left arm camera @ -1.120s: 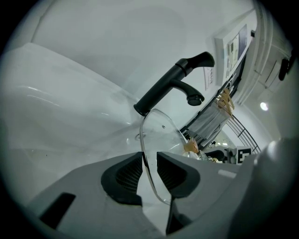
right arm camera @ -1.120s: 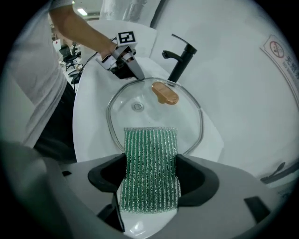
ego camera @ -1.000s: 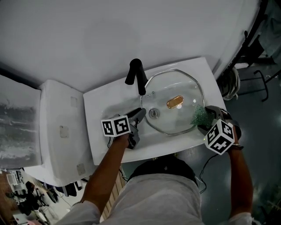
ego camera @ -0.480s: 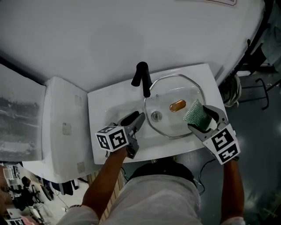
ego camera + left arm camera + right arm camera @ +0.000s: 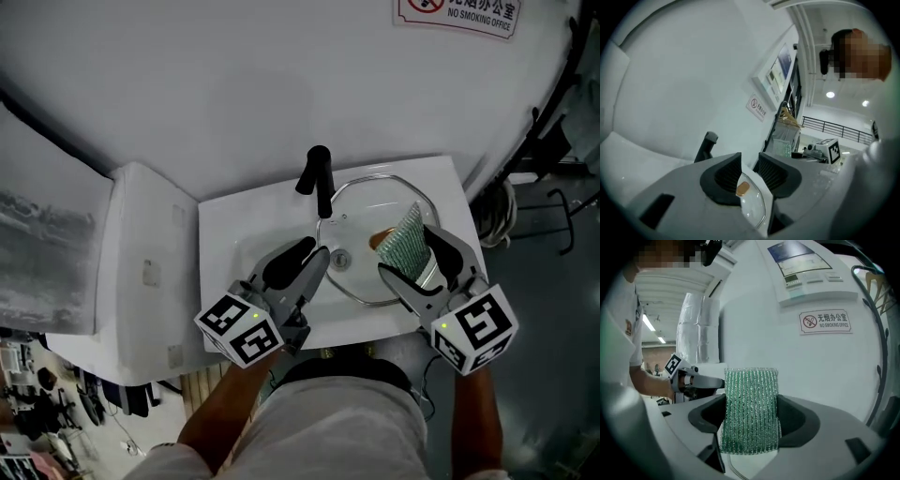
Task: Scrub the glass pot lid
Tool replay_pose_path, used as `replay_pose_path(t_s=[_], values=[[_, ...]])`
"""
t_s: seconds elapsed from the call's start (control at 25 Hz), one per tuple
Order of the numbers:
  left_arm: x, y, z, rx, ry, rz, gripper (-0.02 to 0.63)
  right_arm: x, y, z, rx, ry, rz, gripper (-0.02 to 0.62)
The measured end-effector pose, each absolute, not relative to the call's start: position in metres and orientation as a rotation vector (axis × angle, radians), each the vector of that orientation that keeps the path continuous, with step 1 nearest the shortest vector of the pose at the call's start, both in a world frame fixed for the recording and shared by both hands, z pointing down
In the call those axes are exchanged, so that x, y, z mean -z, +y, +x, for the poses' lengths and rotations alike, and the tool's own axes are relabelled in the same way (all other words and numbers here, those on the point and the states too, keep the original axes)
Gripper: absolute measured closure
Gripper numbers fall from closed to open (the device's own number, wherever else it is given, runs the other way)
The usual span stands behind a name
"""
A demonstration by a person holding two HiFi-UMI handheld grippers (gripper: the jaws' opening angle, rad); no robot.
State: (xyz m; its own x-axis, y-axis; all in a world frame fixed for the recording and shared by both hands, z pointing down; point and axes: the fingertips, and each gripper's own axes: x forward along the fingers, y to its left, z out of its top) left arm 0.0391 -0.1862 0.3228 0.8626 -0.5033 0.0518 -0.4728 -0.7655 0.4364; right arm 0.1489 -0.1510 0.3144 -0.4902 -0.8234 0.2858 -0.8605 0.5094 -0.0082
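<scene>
Head view: right gripper [image 5: 407, 249] clamps green scrubber [image 5: 401, 241]; left gripper [image 5: 314, 251] closing, empty.

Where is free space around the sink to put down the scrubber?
Bare: the sink part left of the faucet, up to its left rim, and the white top beside it. Crowded: the right half, where the lid lies below the scrubber in the right gripper; the left gripper, jaws closing on nothing, hangs over the front.

Head view looks down — gripper views face the wall [image 5: 754, 333], sharing its sign [image 5: 825, 322].
</scene>
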Motion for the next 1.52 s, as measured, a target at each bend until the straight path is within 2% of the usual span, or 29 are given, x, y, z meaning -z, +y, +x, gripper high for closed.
replay_pose_path(t_s=[0.36,0.72,1.52], values=[[-0.258,-0.169,0.05,0.199,-0.72,2.816,0.537,-0.259,-0.148,0.124,-0.133,-2.706,1.488,0.264],[-0.24,-0.162,0.055,0.224,-0.716,2.914,0.584,-0.232,-0.141,0.117,-0.064,-2.823,1.546,0.264],[-0.239,-0.153,0.059,0.244,-0.671,2.918,0.591,-0.235,-0.13,0.116,-0.05,-2.8,1.596,0.264]])
